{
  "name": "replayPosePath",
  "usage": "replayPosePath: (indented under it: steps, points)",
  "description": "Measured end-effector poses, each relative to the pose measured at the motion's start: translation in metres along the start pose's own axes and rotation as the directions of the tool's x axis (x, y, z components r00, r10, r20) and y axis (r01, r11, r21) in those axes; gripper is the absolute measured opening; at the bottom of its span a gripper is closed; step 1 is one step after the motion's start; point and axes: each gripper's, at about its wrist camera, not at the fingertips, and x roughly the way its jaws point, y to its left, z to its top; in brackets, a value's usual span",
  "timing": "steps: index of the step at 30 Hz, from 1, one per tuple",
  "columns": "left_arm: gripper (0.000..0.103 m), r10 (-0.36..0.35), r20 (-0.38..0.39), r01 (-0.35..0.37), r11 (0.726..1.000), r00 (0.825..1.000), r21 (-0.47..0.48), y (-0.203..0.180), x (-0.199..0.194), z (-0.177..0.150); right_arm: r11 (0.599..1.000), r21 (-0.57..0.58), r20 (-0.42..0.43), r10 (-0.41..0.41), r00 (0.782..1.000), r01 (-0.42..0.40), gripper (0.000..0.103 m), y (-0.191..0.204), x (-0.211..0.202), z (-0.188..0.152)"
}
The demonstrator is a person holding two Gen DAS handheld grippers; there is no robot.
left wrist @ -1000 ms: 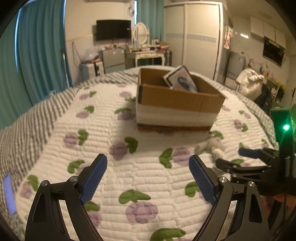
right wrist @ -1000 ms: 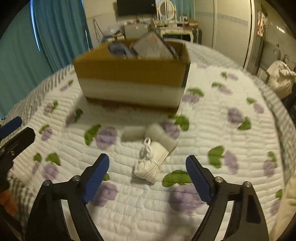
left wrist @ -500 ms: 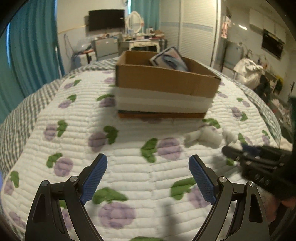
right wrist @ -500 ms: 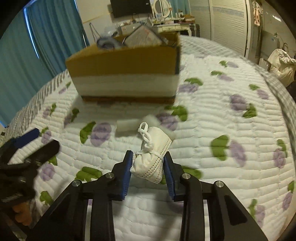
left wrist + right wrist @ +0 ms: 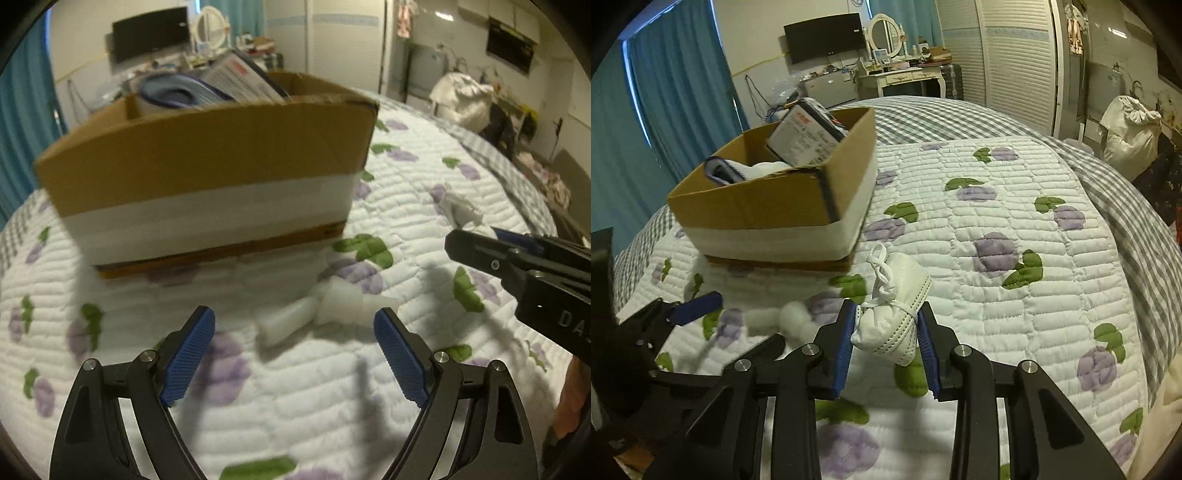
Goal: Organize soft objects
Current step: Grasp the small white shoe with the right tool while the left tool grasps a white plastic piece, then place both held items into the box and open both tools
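White baby shoe (image 5: pixel 894 310) now clamped in right gripper (image 5: pixel 886 332) fingers, lifted off bed (image 5: pixel 1015 295); box (image 5: pixel 775 206) next. Left gripper (image 5: pixel 295 354) wide open, closing on sock (image 5: pixel 325 310).

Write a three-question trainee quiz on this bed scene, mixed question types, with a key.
1. True or false: the right gripper is shut on the white baby shoe.
2. The left gripper is: A) open, B) shut on the white roll, C) out of view.
3. Fill in: the white fluffy roll lies on the quilt in front of the cardboard ____.

Key: 1 true; 2 A; 3 box.
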Motion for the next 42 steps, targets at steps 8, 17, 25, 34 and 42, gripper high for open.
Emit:
replayPosePath:
  steps: [8, 17, 25, 34, 42]
  points:
    - [0.071, -0.003, -0.031, 0.004, 0.999, 1.000, 0.035, -0.007, 0.024, 0.000, 1.000, 0.025, -0.038, 0.016, 0.999, -0.015, 0.033, -0.007, 0.018, -0.003]
    - [0.025, -0.085, -0.029, 0.086, 0.995, 0.996, 0.049, -0.010, 0.000, -0.009, 1.000, 0.019, -0.020, -0.006, 1.000, 0.006, 0.033, -0.001, 0.005, -0.007]
    - [0.012, -0.065, 0.025, 0.064, 0.996, 0.998, 0.066, -0.010, -0.044, -0.007, 1.000, 0.018, 0.011, 0.003, 1.000, -0.004, 0.033, 0.009, -0.021, -0.007]
    - [0.012, -0.024, 0.162, 0.011, 0.997, 0.987, 0.080, -0.005, -0.116, 0.004, 1.000, -0.019, 0.097, 0.023, 0.995, -0.021, 0.033, 0.036, -0.076, 0.005]
    - [0.012, 0.044, 0.284, -0.062, 0.996, 0.958, 0.057, 0.020, -0.167, 0.030, 0.995, -0.091, 0.203, 0.066, 0.977, -0.049, 0.033, 0.066, -0.118, 0.040]
